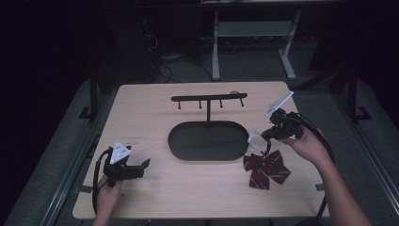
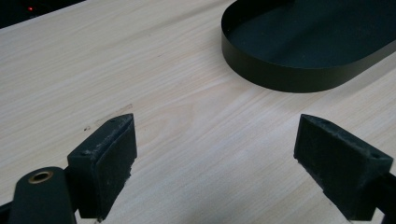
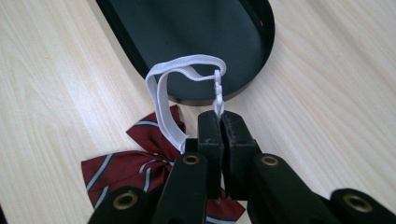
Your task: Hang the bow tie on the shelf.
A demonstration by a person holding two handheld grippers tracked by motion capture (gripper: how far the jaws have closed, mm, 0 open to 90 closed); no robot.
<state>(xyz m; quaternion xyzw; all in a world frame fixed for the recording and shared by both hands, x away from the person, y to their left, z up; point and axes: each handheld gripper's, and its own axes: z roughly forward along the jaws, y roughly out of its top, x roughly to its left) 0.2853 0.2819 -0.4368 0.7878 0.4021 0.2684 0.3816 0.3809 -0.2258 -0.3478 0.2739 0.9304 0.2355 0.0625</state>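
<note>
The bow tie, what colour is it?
The bow tie is dark red with pale stripes, clearest in the right gripper view.

Pale wood-grain table point(image 1: 155, 188), rounded corners, small dark marks near left edge. Beyond far edge, white metal frame of second desk point(image 1: 254, 42), two splayed legs on grey floor point(image 1: 324, 94). Tangle of dark cables point(image 1: 162, 61) on floor behind table's far left. Black upright posts point(image 1: 94, 94) flank table at both sides. Surroundings dark.
</note>
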